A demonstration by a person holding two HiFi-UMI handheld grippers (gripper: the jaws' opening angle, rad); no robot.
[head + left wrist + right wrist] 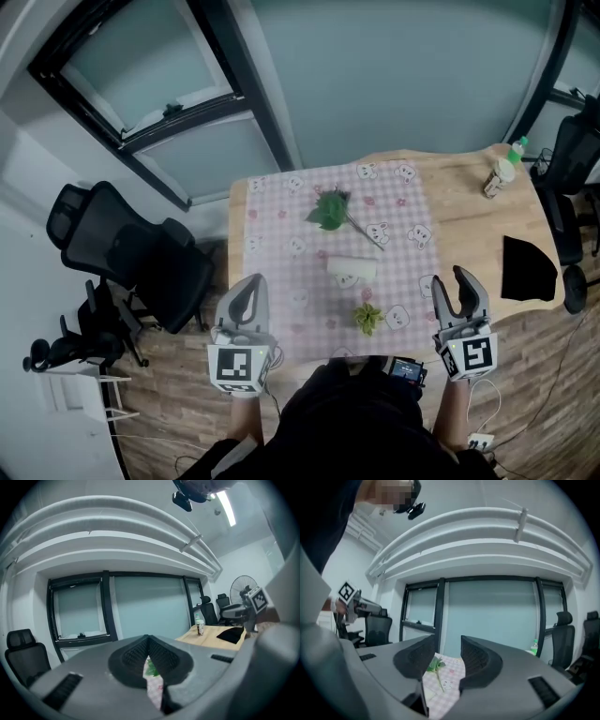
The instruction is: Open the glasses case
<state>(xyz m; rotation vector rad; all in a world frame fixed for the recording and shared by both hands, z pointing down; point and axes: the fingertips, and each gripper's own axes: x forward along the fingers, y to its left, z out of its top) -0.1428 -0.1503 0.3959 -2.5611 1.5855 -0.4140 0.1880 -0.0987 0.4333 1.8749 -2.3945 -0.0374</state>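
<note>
- 2 grippers hang over the near edge of the desk [469, 225], 1 at each side of the checked cloth [281, 244], and neither touches anything. I read this as a ready stance with the reach not yet begun.
- The left gripper [249, 281] has its jaws pressed together and empty; only a sliver of cloth shows past them.
- The right gripper [449, 281] has its jaws well apart with nothing between them. It points across the cloth, probably set wide to take the case.
- The glasses case [352, 269], which I take to be the white rounded thing, lies mid-cloth between a leafy sprig [330, 210] beyond it and a small green tuft [367, 317] nearer, well apart from both grippers.
- That central spot should let 1 gripper steady the case while the other lifts the lid.
- A bottle [503, 169] and a black thing [528, 269] sit on bare wood to the right, out of the way.
</note>
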